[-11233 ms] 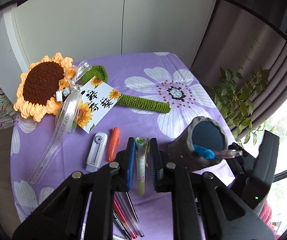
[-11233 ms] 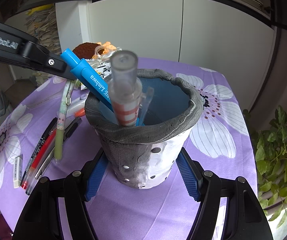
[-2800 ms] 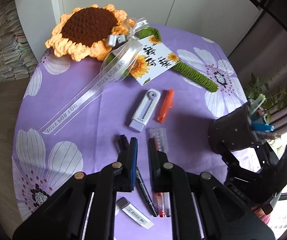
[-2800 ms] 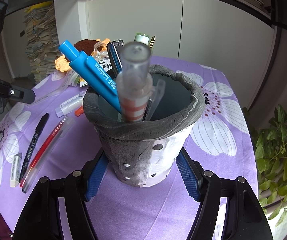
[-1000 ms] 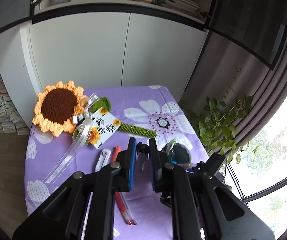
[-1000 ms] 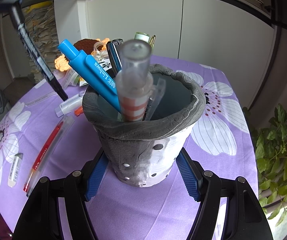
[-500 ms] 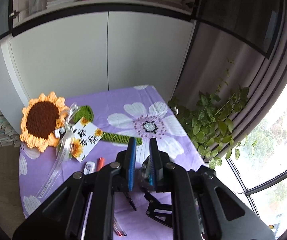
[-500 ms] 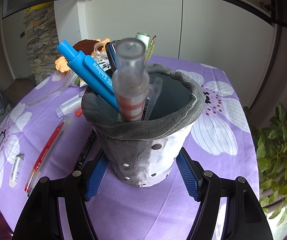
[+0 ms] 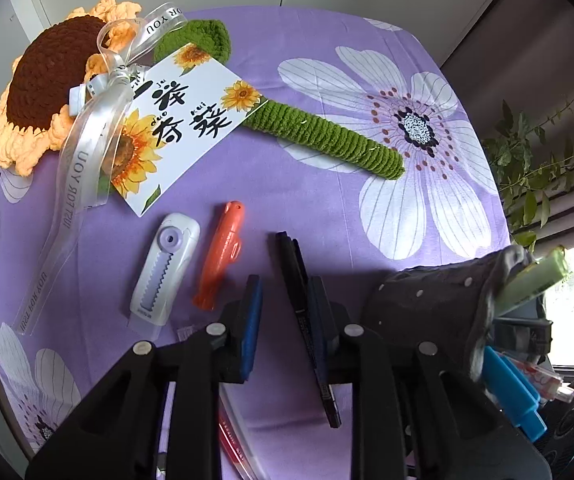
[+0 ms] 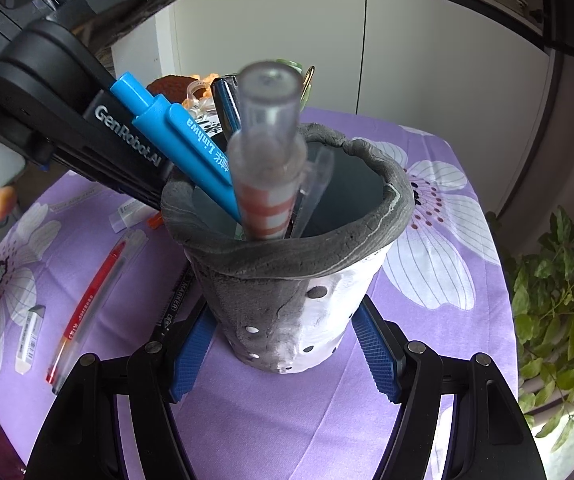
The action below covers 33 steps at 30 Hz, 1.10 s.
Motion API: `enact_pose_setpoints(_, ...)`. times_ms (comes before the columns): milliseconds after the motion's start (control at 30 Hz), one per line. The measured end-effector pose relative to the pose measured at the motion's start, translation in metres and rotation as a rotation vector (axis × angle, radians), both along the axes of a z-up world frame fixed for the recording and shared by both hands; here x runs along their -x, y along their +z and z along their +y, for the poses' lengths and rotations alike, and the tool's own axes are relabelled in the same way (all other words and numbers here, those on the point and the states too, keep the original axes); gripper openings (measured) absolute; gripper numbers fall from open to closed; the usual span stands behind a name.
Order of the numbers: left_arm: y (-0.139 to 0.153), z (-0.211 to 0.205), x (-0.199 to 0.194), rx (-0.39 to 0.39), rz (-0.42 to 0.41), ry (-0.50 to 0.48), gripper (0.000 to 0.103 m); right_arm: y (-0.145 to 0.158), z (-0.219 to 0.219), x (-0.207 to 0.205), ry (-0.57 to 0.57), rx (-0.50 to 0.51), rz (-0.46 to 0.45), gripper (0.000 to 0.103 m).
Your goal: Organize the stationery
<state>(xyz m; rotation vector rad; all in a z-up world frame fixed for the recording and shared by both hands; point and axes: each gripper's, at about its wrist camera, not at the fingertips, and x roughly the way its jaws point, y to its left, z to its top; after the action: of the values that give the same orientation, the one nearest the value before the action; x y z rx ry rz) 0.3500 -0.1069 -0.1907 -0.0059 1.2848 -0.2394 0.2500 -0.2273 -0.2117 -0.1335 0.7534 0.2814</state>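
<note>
My right gripper (image 10: 283,340) is shut on the grey pen holder (image 10: 295,280), which holds a blue pen (image 10: 179,140), a clear pen (image 10: 269,160) and others. The holder also shows in the left wrist view (image 9: 439,308). My left gripper (image 9: 287,312) is open low over the purple cloth. A black marker (image 9: 307,320) lies on the cloth between its fingers, against the right pad; it also shows beside the holder in the right wrist view (image 10: 171,308). A red pen (image 10: 91,300) lies to the left.
An orange cutter (image 9: 221,256) and a white correction tape (image 9: 165,268) lie ahead of the left gripper. A crochet sunflower (image 9: 51,80) with card and ribbon lies at the back. An eraser (image 10: 29,338) lies at the left. A plant (image 10: 559,300) stands off the right edge.
The black marker, held up in my left gripper a second ago, now lies on the cloth beside the holder. My left gripper has come down low and opened.
</note>
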Motion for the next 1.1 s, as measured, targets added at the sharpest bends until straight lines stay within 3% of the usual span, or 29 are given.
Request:
enact_pose_setpoints(67, -0.002, -0.001, -0.004, -0.011, -0.005, 0.014, 0.035, 0.000, -0.001, 0.000, 0.006, -0.012, 0.006, 0.073)
enact_pose_setpoints(167, -0.007, -0.004, -0.008, -0.013, 0.002, 0.023, 0.035, 0.002, -0.005, 0.001, 0.028, -0.051, 0.005, 0.080)
enact_pose_setpoints(333, -0.016, -0.008, -0.014, -0.017, 0.021, 0.030, 0.033, 0.004, -0.011, 0.010, 0.092, 0.004, -0.021, 0.081)
enact_pose_setpoints(467, -0.016, -0.008, -0.015, -0.027, 0.012, 0.034, 0.033, 0.010, -0.022, 0.007, 0.125, -0.031, -0.021, 0.081)
enact_pose_setpoints(500, -0.016, -0.009, -0.016, -0.030, 0.011, 0.034, 0.032, 0.012, -0.026, 0.005, 0.129, -0.046, -0.025, 0.081)
enact_pose_setpoints(567, -0.017, -0.010, -0.015, -0.046, 0.001, 0.030, 0.016, 0.015, -0.031, 0.002, 0.132, -0.070, -0.040, 0.081)
enact_pose_setpoints(600, -0.016, -0.010, -0.014, -0.049, -0.002, 0.028, 0.014, 0.015, -0.032, 0.000, 0.135, -0.081, -0.042, 0.081)
enact_pose_setpoints(800, -0.016, -0.010, -0.014, -0.009, 0.003, 0.012, 0.012, 0.009, -0.033, -0.008, 0.146, -0.112, -0.004, 0.072)
enact_pose_setpoints(933, -0.001, 0.002, -0.003, 0.039, -0.026, 0.007, 0.012, 0.009, -0.033, -0.010, 0.147, -0.112, -0.003, 0.072)
enact_pose_setpoints(1100, 0.039, 0.017, 0.017, 0.105, -0.112, 0.002, 0.012, 0.008, -0.032, -0.008, 0.145, -0.099, -0.008, 0.072)
